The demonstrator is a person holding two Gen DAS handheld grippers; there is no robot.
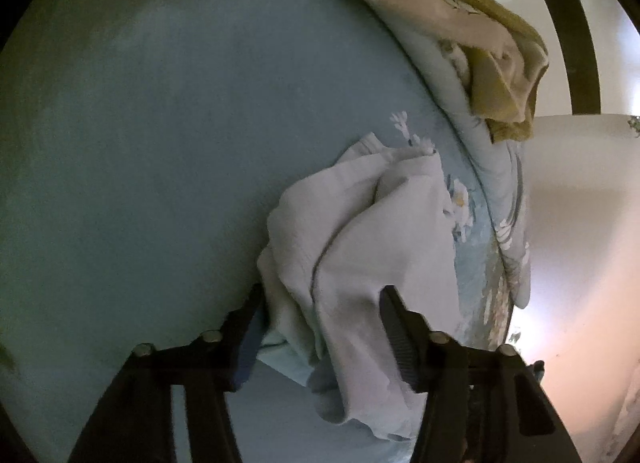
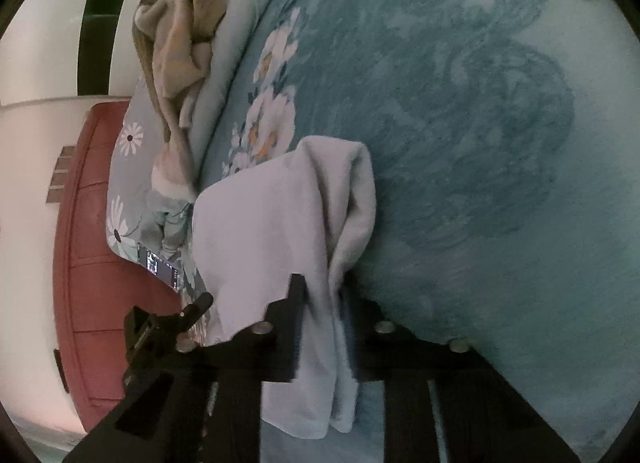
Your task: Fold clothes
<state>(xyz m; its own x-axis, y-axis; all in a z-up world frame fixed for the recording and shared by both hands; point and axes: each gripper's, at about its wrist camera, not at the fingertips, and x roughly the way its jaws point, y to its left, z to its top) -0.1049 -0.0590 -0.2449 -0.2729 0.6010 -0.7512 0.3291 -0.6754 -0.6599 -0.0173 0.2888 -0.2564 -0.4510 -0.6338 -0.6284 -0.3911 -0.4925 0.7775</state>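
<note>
A pale grey-white garment (image 1: 360, 247) hangs bunched between both grippers over a blue floral bedsheet (image 1: 160, 143). My left gripper (image 1: 320, 327) has its jaws wide apart, with the cloth draped between and over them; the grip itself is hidden. In the right wrist view the same garment (image 2: 280, 223) is pinched between the narrow jaws of my right gripper (image 2: 324, 303) and hangs folded over them. The left gripper (image 2: 160, 327) also shows in the right wrist view, at the lower left.
A heap of tan, cream and olive clothes (image 1: 480, 43) lies at the bed's far edge, also in the right wrist view (image 2: 180, 43). A floral pillow (image 2: 128, 183), a phone (image 2: 160, 267) and a red headboard (image 2: 88, 243) sit on the left. The bedsheet (image 2: 480, 143) stretches to the right.
</note>
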